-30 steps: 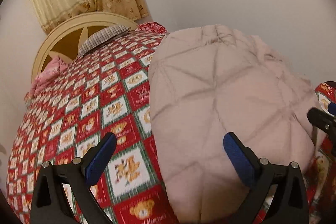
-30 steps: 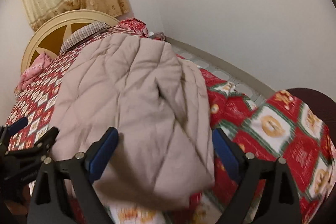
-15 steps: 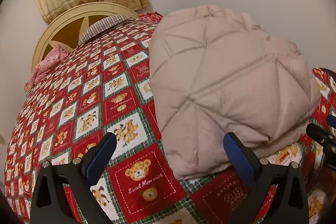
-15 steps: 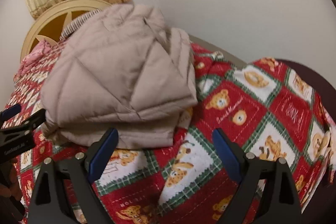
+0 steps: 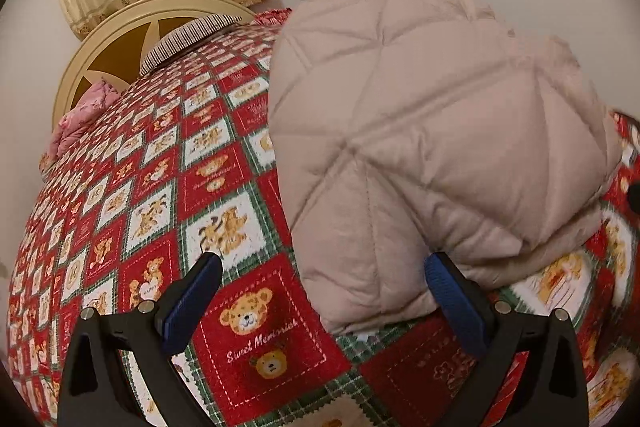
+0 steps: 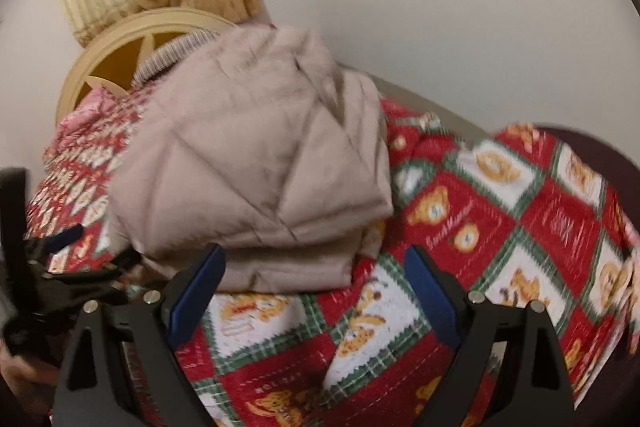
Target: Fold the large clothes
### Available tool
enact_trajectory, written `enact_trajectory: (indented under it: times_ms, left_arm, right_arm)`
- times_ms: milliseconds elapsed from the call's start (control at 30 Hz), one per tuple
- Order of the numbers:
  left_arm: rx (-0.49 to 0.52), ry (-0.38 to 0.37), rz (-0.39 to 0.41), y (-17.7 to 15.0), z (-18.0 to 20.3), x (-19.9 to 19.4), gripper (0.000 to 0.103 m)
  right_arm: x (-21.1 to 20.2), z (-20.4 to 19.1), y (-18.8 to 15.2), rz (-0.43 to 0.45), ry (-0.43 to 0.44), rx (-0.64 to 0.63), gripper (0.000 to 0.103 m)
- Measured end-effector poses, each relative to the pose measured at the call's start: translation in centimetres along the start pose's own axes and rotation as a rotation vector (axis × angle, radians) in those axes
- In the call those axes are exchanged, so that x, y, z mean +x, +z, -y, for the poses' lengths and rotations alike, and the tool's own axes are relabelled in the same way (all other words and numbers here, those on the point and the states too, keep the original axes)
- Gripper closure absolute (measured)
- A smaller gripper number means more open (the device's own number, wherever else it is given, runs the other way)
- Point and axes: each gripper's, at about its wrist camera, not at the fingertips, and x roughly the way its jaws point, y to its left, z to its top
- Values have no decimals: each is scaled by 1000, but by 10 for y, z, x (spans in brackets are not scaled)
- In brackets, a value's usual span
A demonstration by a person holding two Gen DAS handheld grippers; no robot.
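Beige quilted jacket (image 5: 432,155) lies folded on bedspread (image 5: 168,195).

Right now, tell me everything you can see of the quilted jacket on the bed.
The quilted jacket is pale beige-pink and puffy, stitched in a diamond pattern, with a soft, matte fabric look. It lies folded into a thick bundle, layers stacked at its near edge. It rests on the red teddy-bear bedspread, toward the wall side. Both the left gripper and the right gripper are open just short of it, gripping nothing.
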Motion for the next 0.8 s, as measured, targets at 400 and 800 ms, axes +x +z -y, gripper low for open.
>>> enact_trajectory:
  times_ms: [400,800]
  left_arm:
    - [-106,-72,-124,-46,-29,9,1]
    - [-67,-34,-198,-77,-38,-19,1]
  right_arm:
    - [29,-15,-31,-153,-57,-68,10]
    - [16,-28,-56,-261,-98,-153,4]
